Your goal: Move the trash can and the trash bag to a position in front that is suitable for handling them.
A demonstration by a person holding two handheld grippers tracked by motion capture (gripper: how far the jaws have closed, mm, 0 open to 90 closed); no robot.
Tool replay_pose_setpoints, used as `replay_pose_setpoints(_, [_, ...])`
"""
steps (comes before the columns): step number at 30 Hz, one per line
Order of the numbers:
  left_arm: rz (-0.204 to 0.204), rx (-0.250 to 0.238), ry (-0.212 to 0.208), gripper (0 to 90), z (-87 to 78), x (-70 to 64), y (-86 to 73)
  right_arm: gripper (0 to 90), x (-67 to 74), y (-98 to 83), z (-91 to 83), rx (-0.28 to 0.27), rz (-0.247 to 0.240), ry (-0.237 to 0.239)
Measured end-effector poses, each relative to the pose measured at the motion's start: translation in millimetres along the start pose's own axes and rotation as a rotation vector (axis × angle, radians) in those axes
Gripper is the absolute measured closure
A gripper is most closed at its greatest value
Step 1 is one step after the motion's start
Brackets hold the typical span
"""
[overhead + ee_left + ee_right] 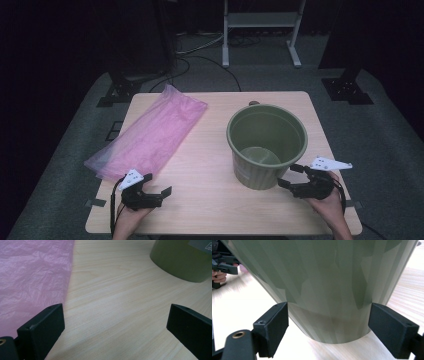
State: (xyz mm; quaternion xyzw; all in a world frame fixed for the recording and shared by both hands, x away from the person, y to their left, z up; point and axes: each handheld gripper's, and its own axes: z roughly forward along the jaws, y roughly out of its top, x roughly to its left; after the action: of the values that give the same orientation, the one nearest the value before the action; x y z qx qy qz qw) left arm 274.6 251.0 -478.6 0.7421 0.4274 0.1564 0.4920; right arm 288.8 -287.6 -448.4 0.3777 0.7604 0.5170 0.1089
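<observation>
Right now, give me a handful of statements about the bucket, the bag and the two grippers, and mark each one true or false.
1. The green bucket stands upright on the table. True.
2. The pink bag is stuffed inside the bucket. False: it lies flat on the table, left of the bucket.
3. The right gripper has its jaws spread, one on either side of the bucket's base. True.
4. The left gripper is clamped on the bag. False: its jaws are open over bare wood, just beside the bag's edge.
5. The bucket is full of water. False: its bottom looks bare and dry.
</observation>
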Motion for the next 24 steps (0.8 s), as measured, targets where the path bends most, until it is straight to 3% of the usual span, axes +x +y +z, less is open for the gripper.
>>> replay_pose_setpoints(12, [0.0, -0.002, 0.001, 0.2, -0.6, 0.9, -0.2, 15.8, 5.0, 21.5, 39.6, 0.02, -0.004, 0.033])
replay_pose_setpoints(24, [0.013, 0.004, 0.0, 0.2, 0.5, -2.1, 0.3, 15.7, 8.0, 31.0, 62.8, 0.03, -0.001, 0.055])
